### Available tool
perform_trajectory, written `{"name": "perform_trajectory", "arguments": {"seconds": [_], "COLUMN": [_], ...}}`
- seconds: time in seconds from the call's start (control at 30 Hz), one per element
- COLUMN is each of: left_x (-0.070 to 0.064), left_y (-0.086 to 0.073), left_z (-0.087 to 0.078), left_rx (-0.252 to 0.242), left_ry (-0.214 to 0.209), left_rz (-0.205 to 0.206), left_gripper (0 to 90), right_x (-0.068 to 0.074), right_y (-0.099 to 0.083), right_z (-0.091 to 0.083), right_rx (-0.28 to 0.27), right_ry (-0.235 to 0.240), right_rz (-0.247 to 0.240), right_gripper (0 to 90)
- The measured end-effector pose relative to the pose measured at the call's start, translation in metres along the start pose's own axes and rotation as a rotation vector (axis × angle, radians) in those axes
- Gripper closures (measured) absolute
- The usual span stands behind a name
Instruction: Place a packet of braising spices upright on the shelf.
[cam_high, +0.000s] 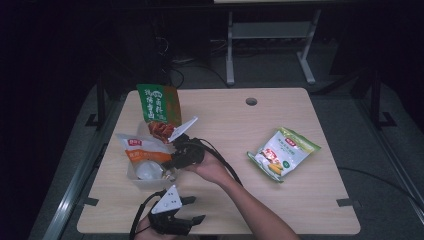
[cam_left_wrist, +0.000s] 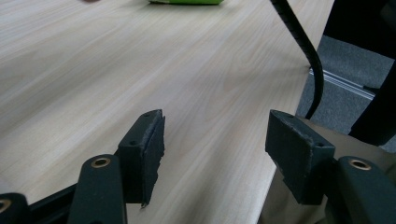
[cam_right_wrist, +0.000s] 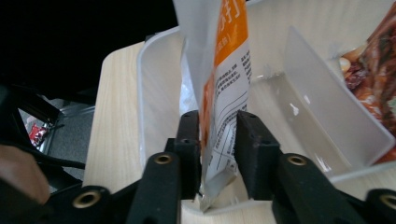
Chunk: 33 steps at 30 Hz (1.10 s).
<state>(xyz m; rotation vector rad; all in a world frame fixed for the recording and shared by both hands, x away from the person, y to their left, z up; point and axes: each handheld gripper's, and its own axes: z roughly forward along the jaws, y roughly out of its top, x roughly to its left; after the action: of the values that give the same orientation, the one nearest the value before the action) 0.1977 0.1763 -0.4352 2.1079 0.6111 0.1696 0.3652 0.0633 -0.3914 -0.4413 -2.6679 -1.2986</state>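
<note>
1. The orange-and-white snack pouch (cam_right_wrist: 219, 88) stands nearly upright with its lower end inside the clear plastic bin (cam_right_wrist: 159, 70), and the right gripper (cam_right_wrist: 218, 154) is pinching it low down, near the bottom seal. In the right gripper view the jaws stand on either flat face of the pouch, and its long axis runs up and away from them.
2. In the high view the right gripper (cam_high: 186, 152) sits at the right side of the clear plastic bin (cam_high: 150, 182), with the orange-and-white snack pouch (cam_high: 142, 147) just to its left, near the left edge of the tabletop (cam_high: 280, 200).
3. A green snack bag (cam_high: 159, 107) stands at the far end of the same bin, touching or just beside the pouch; I cannot tell which.
4. The left gripper (cam_high: 187, 209) hovers at the near edge of the tabletop, near the bin but apart from it. In the left gripper view the left gripper (cam_left_wrist: 215, 135) has its jaws spread wide with nothing but bare wood between them.
5. A green-and-white snack bag (cam_high: 282, 152) lies flat on the right half, well apart from both grippers.
6. Judgement: the right hand is the working one; since the pouch's length points upward, the coming move likely turns on that vertical line, either lowering it between the bin walls or lifting straight out.
</note>
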Motion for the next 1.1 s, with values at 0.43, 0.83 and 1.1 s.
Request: {"name": "perform_trajectory", "arguments": {"seconds": [0.43, 0.83, 1.1], "left_x": [0.002, 0.003, 0.002], "left_y": [0.002, 0.003, 0.004], "left_z": [0.001, 0.002, 0.007], "left_rx": [0.001, 0.002, 0.006], "left_ry": [0.018, 0.027, 0.018], "left_rz": [0.001, 0.003, 0.002], "left_gripper": [33.5, 33.3, 33.3], "right_x": [0.007, 0.000, -0.004], "right_y": [-0.008, -0.028, -0.045], "right_z": [-0.040, -0.072, -0.092], "right_rx": [-0.028, -0.043, -0.052], "right_ry": [-0.020, -0.070, -0.104], "right_rz": [-0.016, 0.019, 0.055], "right_gripper": [58.3, 54.5, 53.2]}}
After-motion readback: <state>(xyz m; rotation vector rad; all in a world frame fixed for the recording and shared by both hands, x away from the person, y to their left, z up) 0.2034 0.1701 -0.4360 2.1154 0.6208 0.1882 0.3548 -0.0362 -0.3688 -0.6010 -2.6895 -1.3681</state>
